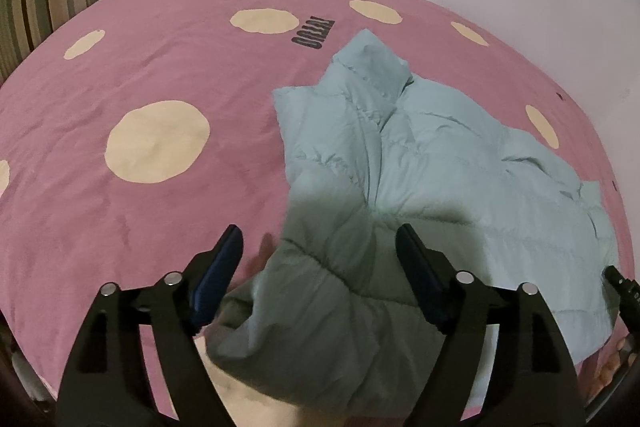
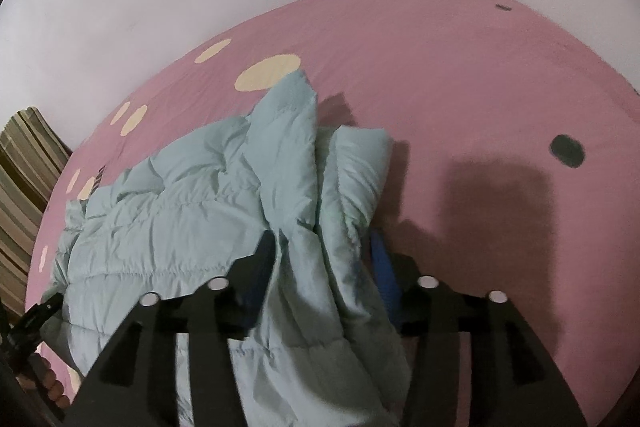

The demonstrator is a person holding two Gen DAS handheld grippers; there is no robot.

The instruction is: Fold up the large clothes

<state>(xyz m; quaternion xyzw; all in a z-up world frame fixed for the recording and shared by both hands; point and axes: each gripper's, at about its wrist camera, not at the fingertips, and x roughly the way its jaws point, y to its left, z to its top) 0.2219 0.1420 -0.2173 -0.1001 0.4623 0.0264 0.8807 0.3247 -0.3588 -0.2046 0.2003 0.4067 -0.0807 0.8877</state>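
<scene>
Pinching the jacket (image 2: 224,203) at six o'clock, the right gripper (image 2: 324,259) lifts a fold; the left gripper (image 1: 320,251) hovers spread, ready to grab.

Hidden folds, cropped edges, motion blur

The pale green puffer jacket (image 2: 208,203) runs off the bottom edge of the right wrist view, its lower part unseen; bunched fabric covers the inner faces of the right gripper (image 2: 320,247), whose blurred tips leave the clamp unclear. In the left wrist view the jacket's near end (image 1: 320,327) lies in shadow, and the bed (image 1: 140,67) is cropped by the lens rim.
</scene>
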